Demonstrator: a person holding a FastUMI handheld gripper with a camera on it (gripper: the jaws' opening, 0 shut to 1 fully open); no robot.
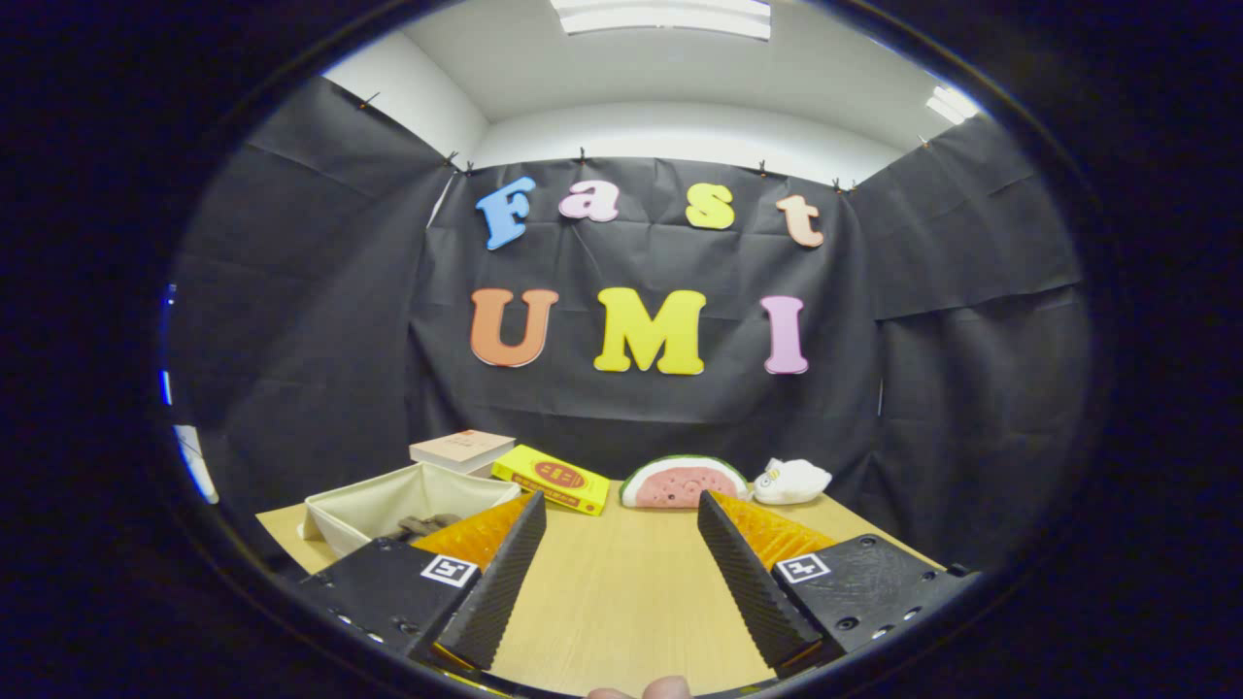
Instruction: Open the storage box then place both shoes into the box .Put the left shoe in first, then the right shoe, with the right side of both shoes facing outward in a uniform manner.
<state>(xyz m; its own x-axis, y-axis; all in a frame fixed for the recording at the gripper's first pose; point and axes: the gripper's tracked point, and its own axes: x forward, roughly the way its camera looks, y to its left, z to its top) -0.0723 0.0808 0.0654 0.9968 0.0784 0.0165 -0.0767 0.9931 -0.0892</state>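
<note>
The gripper (pixel 621 529) hangs level above the wooden table (pixel 621 592), its two black ribbed fingers (pixel 505 573) spread wide apart with bare tabletop showing between them and nothing in their hold. Off beyond the left finger sits the storage box (pixel 388 505), a pale fabric bin with its top open, and there is something dark lying inside it (pixel 427 525), possibly a shoe, though the finger covers too much of it to say for sure. Behind the box rests a tan book (pixel 462 450), and just beside that a yellow book (pixel 551 478) lies at an angle. Straight ahead past the fingers, near the back of the table, stands a watermelon-slice toy (pixel 683 482), and a small white plush (pixel 791 481) lies close on its right. A fingertip (pixel 666 688) of the person's hand peeks in at the very bottom, between the finger bases.
</note>
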